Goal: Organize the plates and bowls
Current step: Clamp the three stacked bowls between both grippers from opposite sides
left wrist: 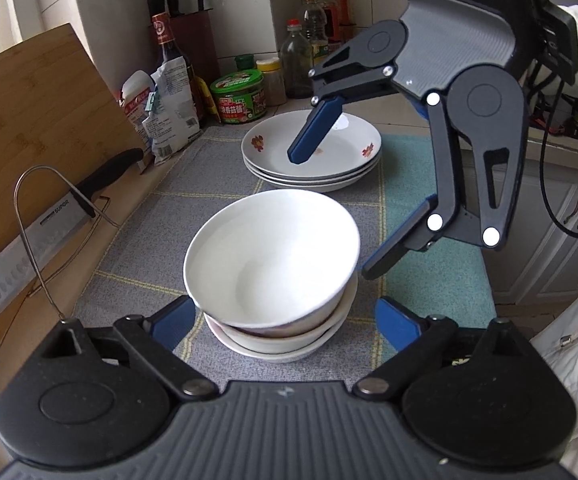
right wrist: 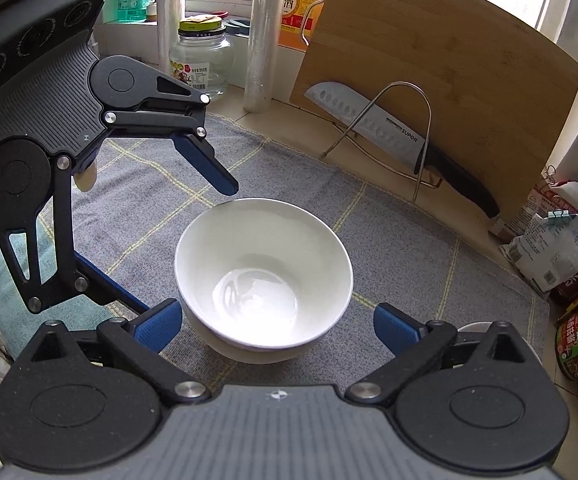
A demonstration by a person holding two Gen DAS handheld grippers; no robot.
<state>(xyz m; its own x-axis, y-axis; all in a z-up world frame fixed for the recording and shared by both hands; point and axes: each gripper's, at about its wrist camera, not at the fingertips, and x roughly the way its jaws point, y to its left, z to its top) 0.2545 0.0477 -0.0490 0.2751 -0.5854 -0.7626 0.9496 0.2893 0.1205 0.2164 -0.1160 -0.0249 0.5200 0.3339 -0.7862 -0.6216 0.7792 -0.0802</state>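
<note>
A stack of white bowls (left wrist: 273, 264) stands on the checked cloth, the top bowl tilted; it also shows in the right wrist view (right wrist: 263, 276). Behind it sits a stack of white plates with red flowers (left wrist: 273, 148). My left gripper (left wrist: 285, 320) is open, its jaws apart on either side of the bowl stack without touching it. My right gripper (left wrist: 331, 216) is open above and to the right of the bowls, one finger over the plates. In the right wrist view my right gripper (right wrist: 277, 324) is open around the bowls, and my left gripper (right wrist: 181, 236) is open at the left.
A bamboo cutting board (left wrist: 37, 120) and a cleaver (left wrist: 21, 256) in a wire rack stand at the left. Bags (left wrist: 161, 108), a green tin (left wrist: 239, 98), bottles (left wrist: 301, 56) and a knife block (left wrist: 193, 44) line the back wall. Cabinet fronts (left wrist: 561, 216) are at the right.
</note>
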